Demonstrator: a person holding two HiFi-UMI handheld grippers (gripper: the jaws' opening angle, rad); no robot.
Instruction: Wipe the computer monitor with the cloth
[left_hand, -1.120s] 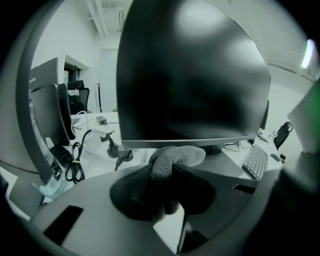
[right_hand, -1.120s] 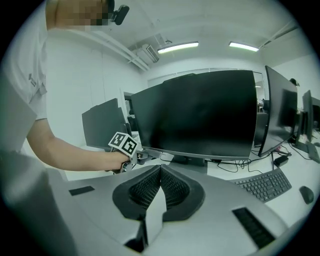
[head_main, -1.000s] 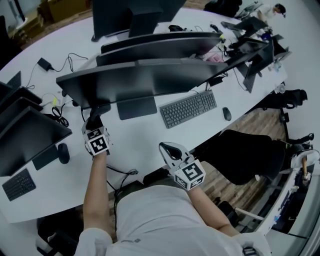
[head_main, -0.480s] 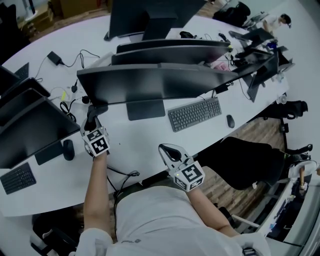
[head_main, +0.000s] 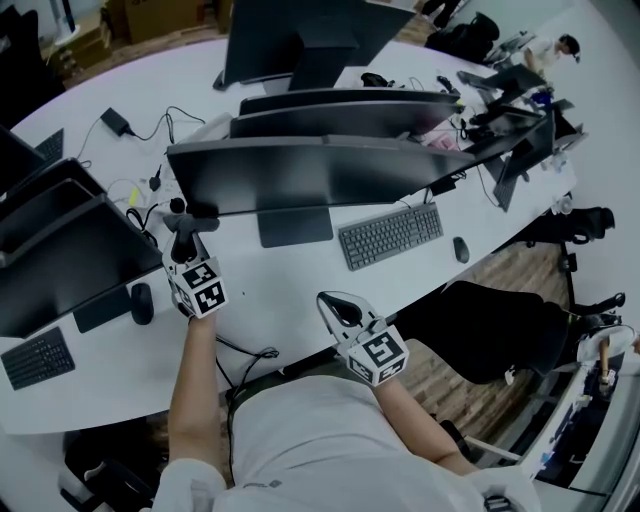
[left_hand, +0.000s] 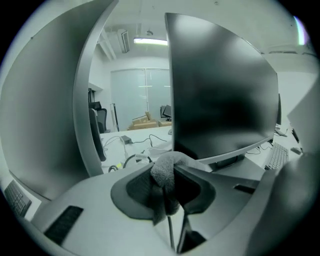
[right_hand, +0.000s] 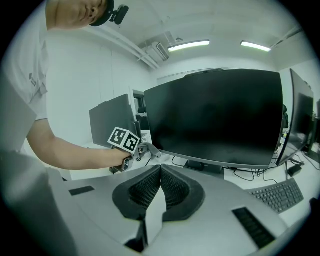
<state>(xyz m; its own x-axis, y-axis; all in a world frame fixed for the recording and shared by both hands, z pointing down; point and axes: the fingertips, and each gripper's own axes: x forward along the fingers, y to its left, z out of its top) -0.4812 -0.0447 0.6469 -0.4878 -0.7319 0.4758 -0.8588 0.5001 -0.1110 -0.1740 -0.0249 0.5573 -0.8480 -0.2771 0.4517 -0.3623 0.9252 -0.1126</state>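
Cloth (left_hand: 162, 169) sits pinched in left claw (head_main: 182, 226) beside monitor (head_main: 320, 172).

cloth (left_hand: 162, 172): grey fabric, short fuzzy nap, matt.
monitor (right_hand: 215, 117): screen dark and smooth, low sheen with faint reflections.
right gripper (right_hand: 159, 170): shell of grey plastic, smooth, matt.
pads (right_hand: 174, 187): black, finely ribbed, rubbery look.
desk (head_main: 290, 285): white, smooth, even finish.
keyboard (head_main: 390, 235): grey plastic, matt.
floor (head_main: 505, 250): wood-look planks.
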